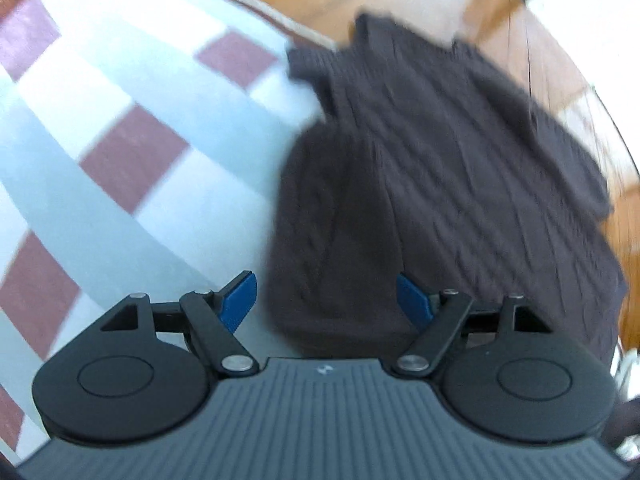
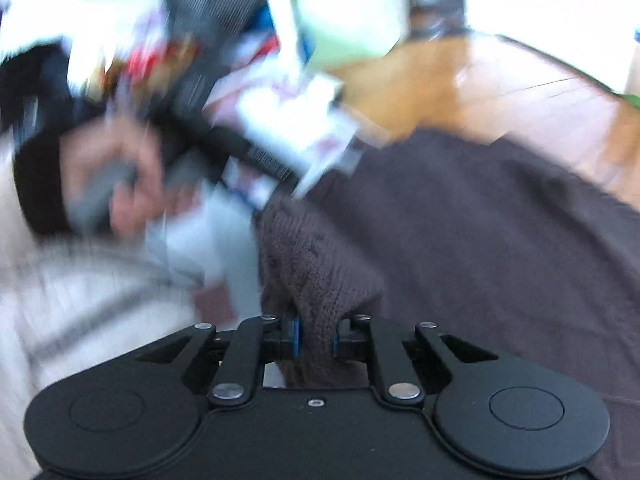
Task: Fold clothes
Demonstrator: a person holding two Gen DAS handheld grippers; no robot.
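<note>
Sweater (image 1: 440, 168): dark brown knit, ribbed, matt, fuzzy where bunched in the right wrist view. Cloth (image 1: 132, 128) at 9 o'clock of it: smooth matt fabric, pale blue-white with maroon checks. Floor (image 1: 504, 28) at 12 o'clock: wood, slight sheen. Left gripper (image 1: 326, 300): matt black plastic arms, bright metal pivot pins, blue matt pads (image 1: 239, 300).

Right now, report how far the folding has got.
Done: nothing looks neatly folded yet; the brown sweater lies rumpled on the checked cloth. In hand: the right hand-held gripper pinches a sweater edge; the left hand-held gripper is open over it. Left: all folds.
</note>
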